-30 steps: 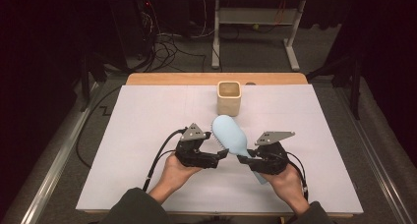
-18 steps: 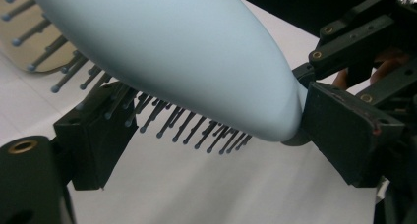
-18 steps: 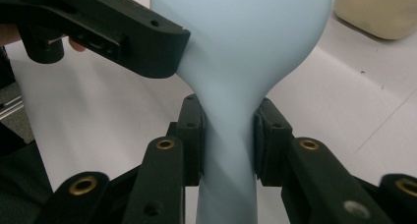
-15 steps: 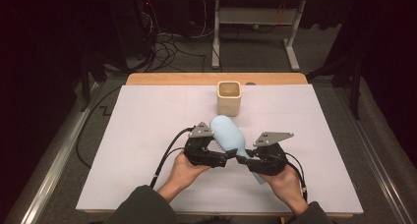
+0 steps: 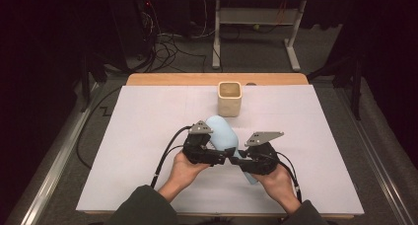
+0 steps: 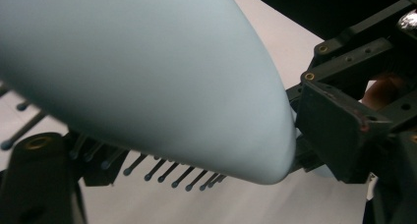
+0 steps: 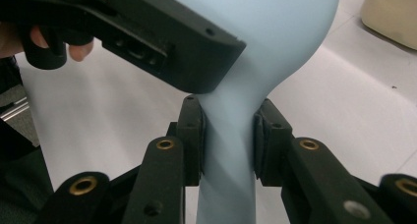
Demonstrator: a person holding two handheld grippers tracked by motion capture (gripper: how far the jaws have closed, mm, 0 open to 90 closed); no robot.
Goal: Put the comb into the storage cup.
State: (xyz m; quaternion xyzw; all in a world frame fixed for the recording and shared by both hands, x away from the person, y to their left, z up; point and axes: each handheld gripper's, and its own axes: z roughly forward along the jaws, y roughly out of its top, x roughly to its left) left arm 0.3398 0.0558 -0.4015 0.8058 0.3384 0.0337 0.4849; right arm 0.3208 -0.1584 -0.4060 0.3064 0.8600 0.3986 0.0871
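Observation:
A light blue hairbrush (image 5: 222, 132) is held off the white sheet, its head pointing away from me and its bristles (image 6: 162, 171) facing down. My right gripper (image 5: 237, 159) is shut on the brush handle (image 7: 227, 135), one pad on each side just below the neck. My left gripper (image 5: 223, 156) reaches in from the left at the base of the brush head. One of its fingers (image 7: 172, 42) lies across the front of the head. Its jaws have just been closing with the brush between them, and I see no pad pressing on it.
A cream square cup (image 5: 229, 99) stands upright behind the brush, near the back of the white sheet (image 5: 138, 136). A wooden table edge (image 5: 197, 79) runs along the back. Cables and a metal stand are on the floor beyond.
My left gripper has slid to the right, closer to the brush's neck and to the right gripper. The right gripper and the brush have hardly moved.

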